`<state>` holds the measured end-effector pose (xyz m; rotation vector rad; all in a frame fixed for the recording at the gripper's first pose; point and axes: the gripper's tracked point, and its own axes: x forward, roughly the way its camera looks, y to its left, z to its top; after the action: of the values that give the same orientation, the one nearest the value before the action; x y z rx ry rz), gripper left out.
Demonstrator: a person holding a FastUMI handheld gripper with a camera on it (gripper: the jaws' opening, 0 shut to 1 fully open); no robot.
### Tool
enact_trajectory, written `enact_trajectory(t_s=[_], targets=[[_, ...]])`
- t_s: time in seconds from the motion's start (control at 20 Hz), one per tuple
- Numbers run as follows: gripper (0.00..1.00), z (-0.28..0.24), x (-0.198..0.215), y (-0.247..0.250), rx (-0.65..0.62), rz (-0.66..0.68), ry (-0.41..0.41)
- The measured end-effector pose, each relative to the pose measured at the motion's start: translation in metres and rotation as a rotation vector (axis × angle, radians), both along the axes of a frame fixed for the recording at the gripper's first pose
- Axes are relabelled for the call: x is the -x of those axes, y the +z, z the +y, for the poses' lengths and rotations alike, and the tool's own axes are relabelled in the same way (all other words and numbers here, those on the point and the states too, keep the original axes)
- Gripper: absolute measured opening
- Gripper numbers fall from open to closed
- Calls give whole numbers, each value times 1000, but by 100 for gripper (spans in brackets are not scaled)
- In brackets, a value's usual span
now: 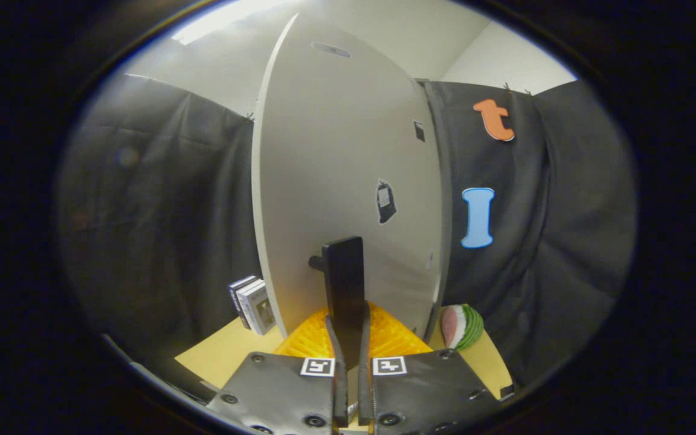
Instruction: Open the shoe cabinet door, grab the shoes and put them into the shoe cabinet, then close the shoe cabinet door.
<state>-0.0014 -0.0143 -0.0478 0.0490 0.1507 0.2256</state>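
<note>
The gripper [348, 338] is clenched on the dark handle [344, 284] of the shoe cabinet door [336, 181], both fingers pressing its lower end. It is the door step, I judge; opening or closing I cannot tell. Next the door must swing on its hinge. Below the handle lies an orange mat [390, 338].

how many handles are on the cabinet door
1. The dark handle stands upright low on the white cabinet door, and the gripper is shut on it. Any others could be hidden.
</note>
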Motion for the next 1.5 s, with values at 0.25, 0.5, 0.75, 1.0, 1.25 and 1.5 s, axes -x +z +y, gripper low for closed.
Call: enact_trajectory(t_s=[0.25,0.5,0.75,1.0,1.25,1.5], targets=[[8,-42,8,1,9,-8,-79],[7,-92,17,5,27,-10,-145],[3,-135,2,1,13,-12,-154],[2,-167,1,-2,-3,-7,-151],[2,-170,18,0,19,-23,-112],[2,-161,59,11,-19,-27,-123]])
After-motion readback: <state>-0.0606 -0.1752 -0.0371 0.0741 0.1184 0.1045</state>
